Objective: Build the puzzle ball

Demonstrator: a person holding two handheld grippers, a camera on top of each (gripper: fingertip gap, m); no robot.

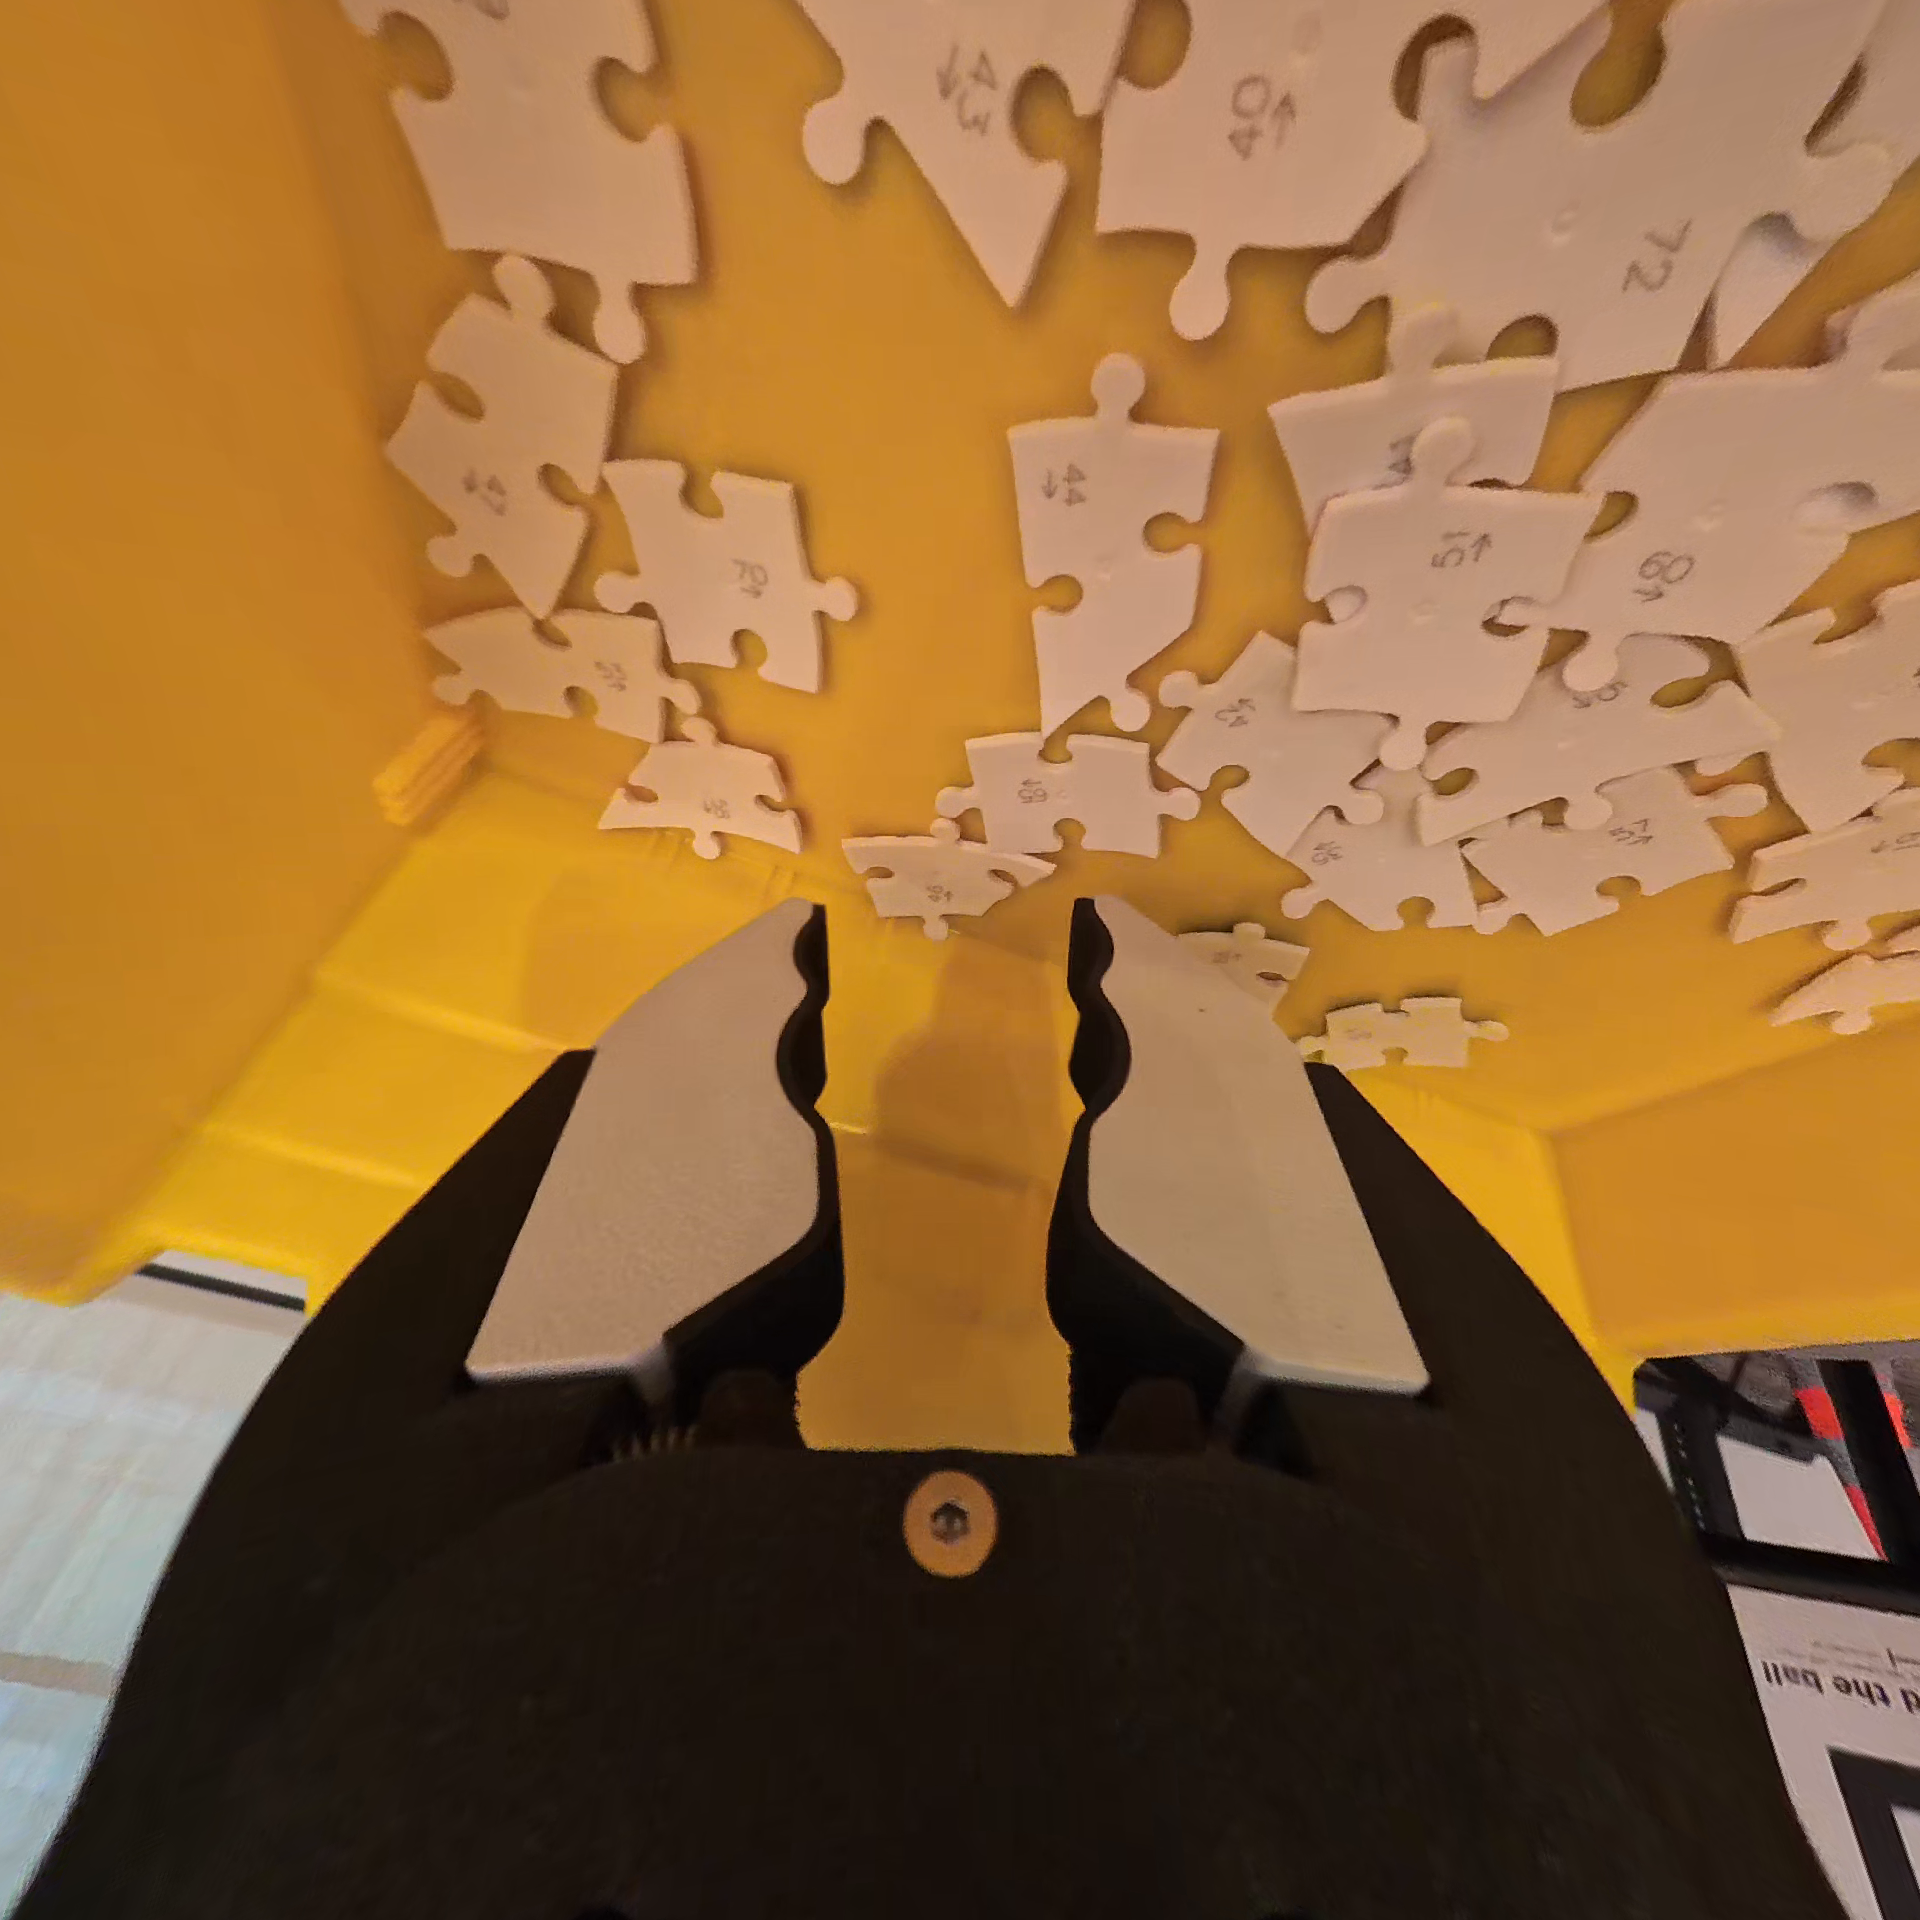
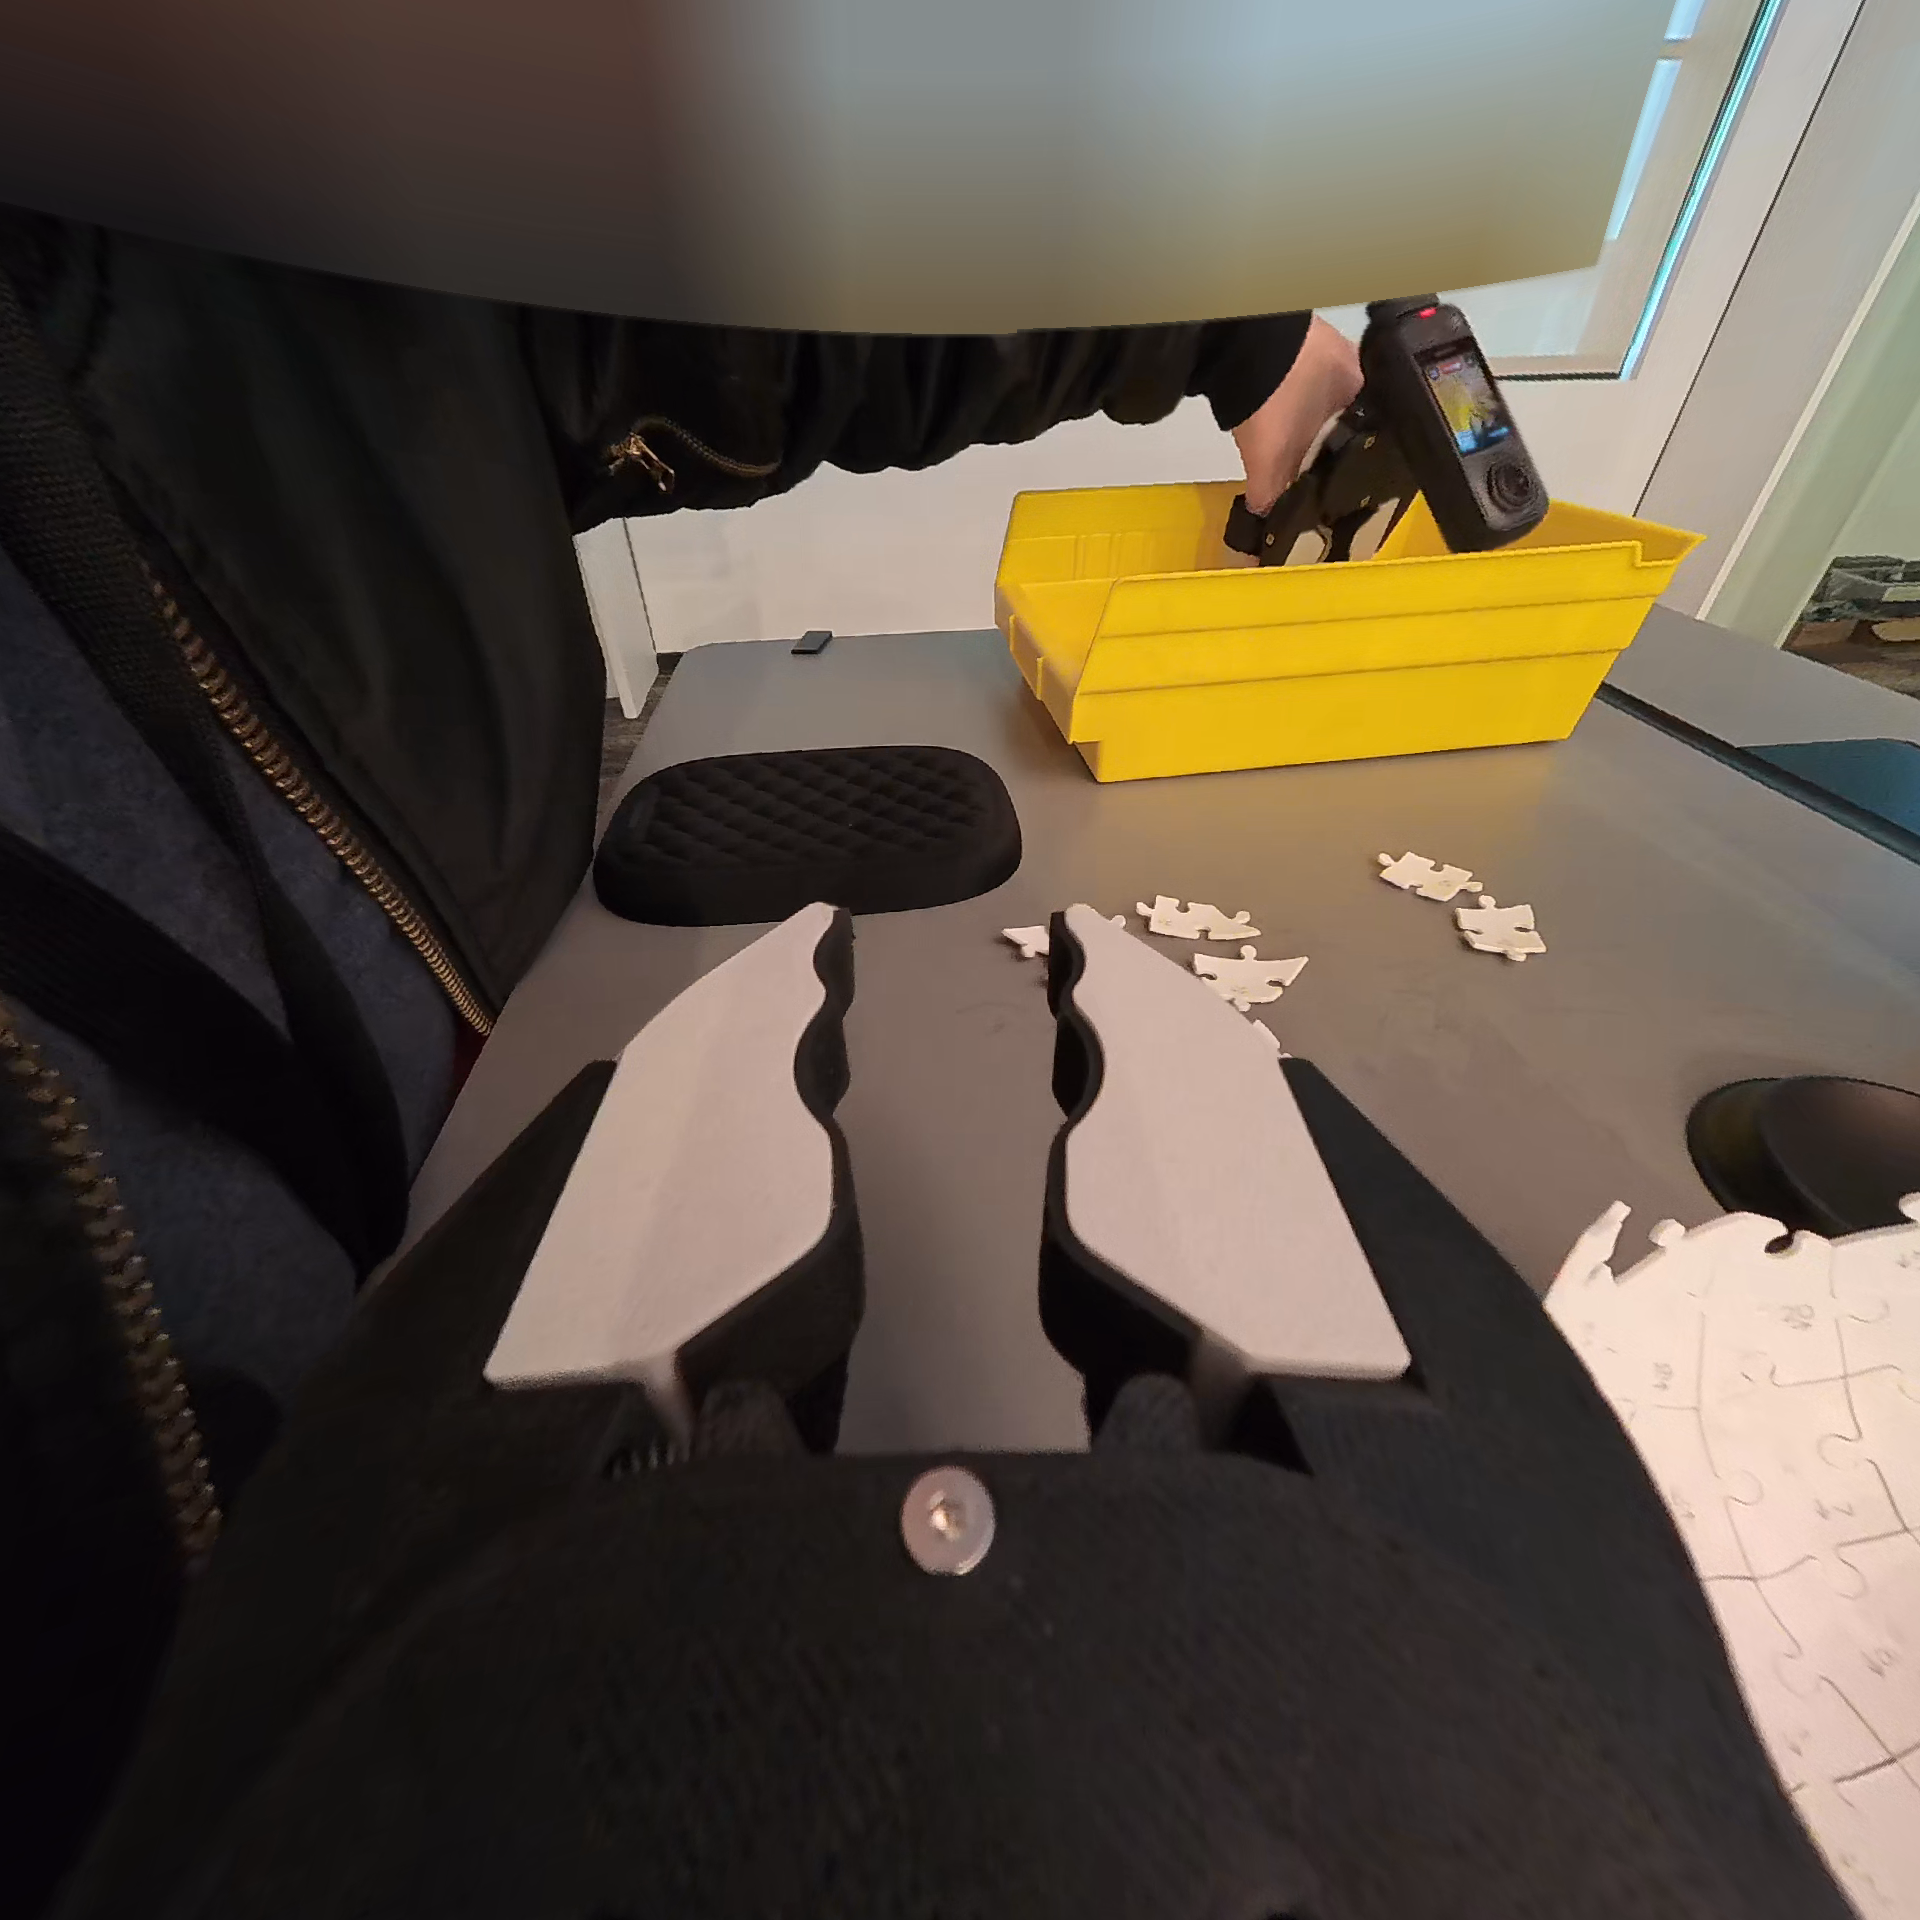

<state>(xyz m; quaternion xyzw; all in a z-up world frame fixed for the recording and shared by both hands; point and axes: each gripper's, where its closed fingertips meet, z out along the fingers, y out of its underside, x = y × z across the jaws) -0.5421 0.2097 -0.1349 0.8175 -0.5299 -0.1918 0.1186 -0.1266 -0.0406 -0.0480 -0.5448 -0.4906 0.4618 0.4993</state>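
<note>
My left gripper point(image 1: 948, 920) is open and empty inside the yellow bin point(image 1: 187, 623), just short of a small white puzzle piece point(image 1: 940, 878). Many white numbered puzzle pieces point(image 1: 1117, 561) lie scattered and overlapping on the bin floor. My right gripper point(image 2: 951, 930) is open and empty above the grey table point(image 2: 1558, 1039). The partly built white puzzle ball point(image 2: 1808, 1507) lies at the lower right. Several loose pieces point(image 2: 1247, 977) lie on the table beyond the right fingers. The left gripper also shows far off in the right wrist view, reaching into the yellow bin point(image 2: 1340, 675).
A black quilted pad point(image 2: 810, 831) lies on the table near its left edge. A black round dish point(image 2: 1808, 1153) sits at the right. The person's dark jacket point(image 2: 260, 727) fills the left. A printed sheet point(image 1: 1839, 1704) shows below the bin.
</note>
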